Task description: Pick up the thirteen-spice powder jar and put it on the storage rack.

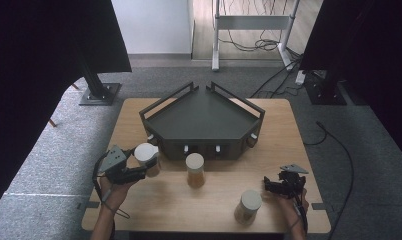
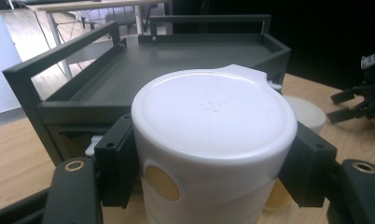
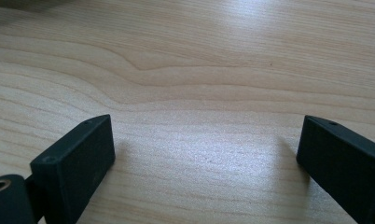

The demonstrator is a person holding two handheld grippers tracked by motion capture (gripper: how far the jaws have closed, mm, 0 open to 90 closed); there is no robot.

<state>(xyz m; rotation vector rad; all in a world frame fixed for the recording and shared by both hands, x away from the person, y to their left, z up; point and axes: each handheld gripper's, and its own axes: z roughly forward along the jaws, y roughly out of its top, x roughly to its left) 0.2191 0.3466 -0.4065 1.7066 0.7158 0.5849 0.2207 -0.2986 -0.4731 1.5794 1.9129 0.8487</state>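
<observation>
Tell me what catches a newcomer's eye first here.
The dark angular tray at the table's far middle stands out. At its front left corner, the left hand-held gripper is shut on a white-lidded jar; two more jars stand in front, one at the middle, one near the open right hand-held gripper.

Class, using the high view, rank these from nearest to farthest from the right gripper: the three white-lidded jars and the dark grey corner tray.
Measured from the right gripper:
1. White-lidded jar at the front edge, just to its left.
2. White-lidded jar at the table's middle.
3. Dark grey corner tray, behind.
4. White-lidded jar clamped in the left gripper, far left.
</observation>
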